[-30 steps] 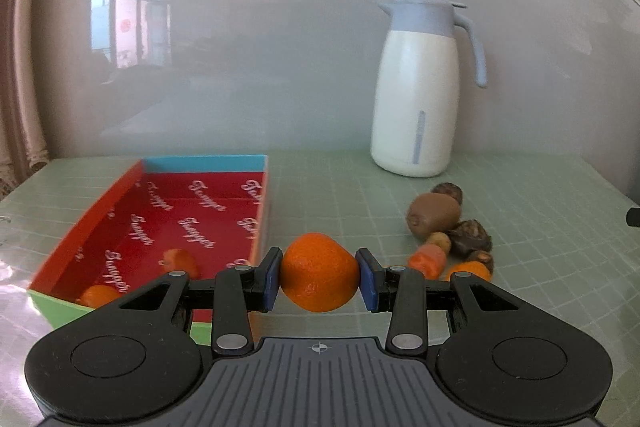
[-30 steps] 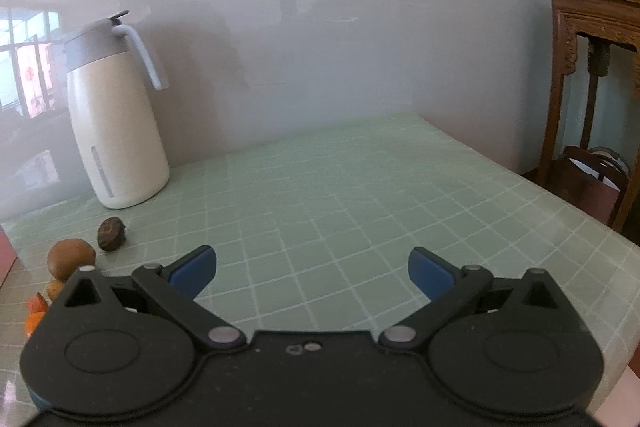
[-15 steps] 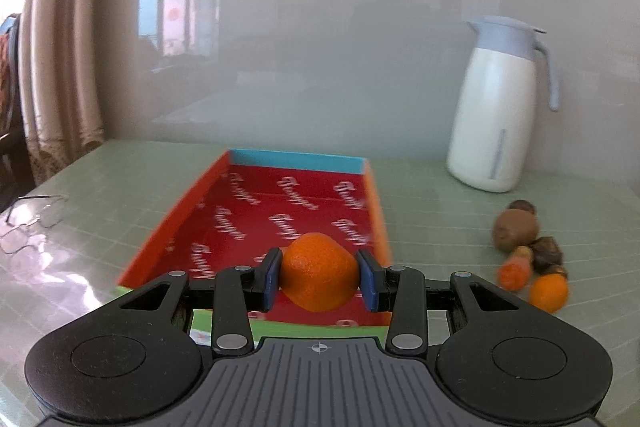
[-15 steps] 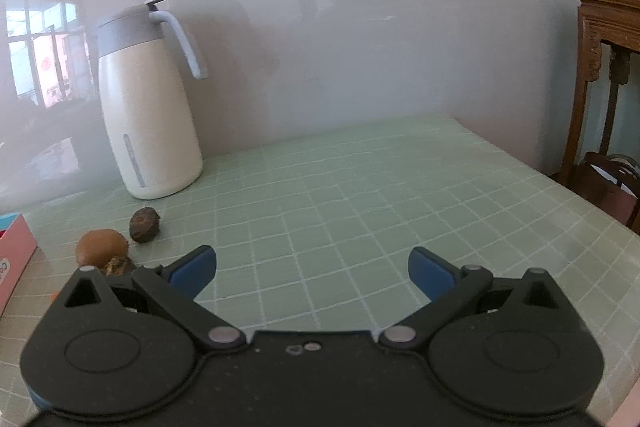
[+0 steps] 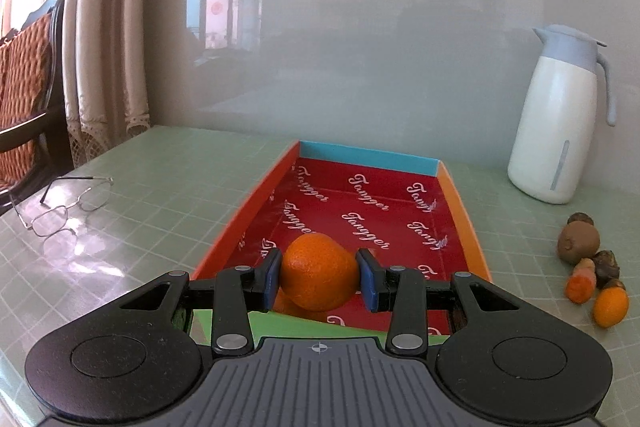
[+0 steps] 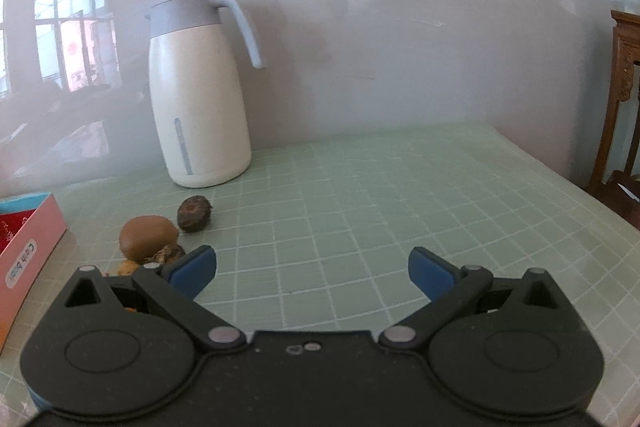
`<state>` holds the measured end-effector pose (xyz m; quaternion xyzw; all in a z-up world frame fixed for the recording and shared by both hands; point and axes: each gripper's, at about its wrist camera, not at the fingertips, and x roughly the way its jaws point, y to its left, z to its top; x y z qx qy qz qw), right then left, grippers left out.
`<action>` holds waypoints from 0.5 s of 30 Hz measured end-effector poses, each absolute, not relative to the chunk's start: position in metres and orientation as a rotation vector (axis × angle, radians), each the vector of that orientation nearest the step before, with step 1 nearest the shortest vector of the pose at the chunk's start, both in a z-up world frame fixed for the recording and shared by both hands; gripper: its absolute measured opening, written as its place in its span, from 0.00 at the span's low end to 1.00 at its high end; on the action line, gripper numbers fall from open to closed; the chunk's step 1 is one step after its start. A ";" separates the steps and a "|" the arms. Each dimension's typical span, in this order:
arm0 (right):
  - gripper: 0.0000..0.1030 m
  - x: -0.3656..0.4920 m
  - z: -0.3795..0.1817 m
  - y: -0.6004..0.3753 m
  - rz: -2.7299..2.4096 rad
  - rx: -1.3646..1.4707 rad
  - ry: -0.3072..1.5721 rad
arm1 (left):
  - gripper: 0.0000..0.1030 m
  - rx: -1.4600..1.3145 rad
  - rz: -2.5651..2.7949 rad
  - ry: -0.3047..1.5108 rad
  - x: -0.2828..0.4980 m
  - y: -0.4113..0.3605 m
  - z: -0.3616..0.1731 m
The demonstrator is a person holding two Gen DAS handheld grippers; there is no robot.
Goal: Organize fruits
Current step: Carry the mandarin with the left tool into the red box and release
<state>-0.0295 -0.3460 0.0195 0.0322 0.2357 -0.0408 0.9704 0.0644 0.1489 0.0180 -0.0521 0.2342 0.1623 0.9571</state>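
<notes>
The left gripper holds an orange between its blue fingers, both pads pressed against the fruit's sides, above the near end of the red-lined box. The box lies open on the green gridded counter, extending toward 12 o'clock, with a blue far wall and orange side walls. At 3 o'clock from the gripper, a small group of fruits rests on the counter beside the box: a small orange fruit, a carrot-like piece, a kiwi and dark brown fruits. At 9 o'clock, a pair of glasses lies on the counter. At 2 o'clock, farther back, a white jug with a grey-blue lid stands upright by the wall. The right gripper hangs over bare counter, fingers spread wide with nothing between them; the kiwi and a dark round fruit sit at 10 o'clock from it, with the jug behind them.
</notes>
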 end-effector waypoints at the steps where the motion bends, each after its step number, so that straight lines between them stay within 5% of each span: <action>1: 1.00 -0.029 0.019 -0.345 -0.080 0.062 0.476 | 0.39 -0.105 0.331 0.478 0.065 0.149 0.017; 15: 1.00 -0.027 0.014 -0.344 -0.084 0.018 0.479 | 0.39 -0.108 0.356 0.439 0.069 0.145 0.015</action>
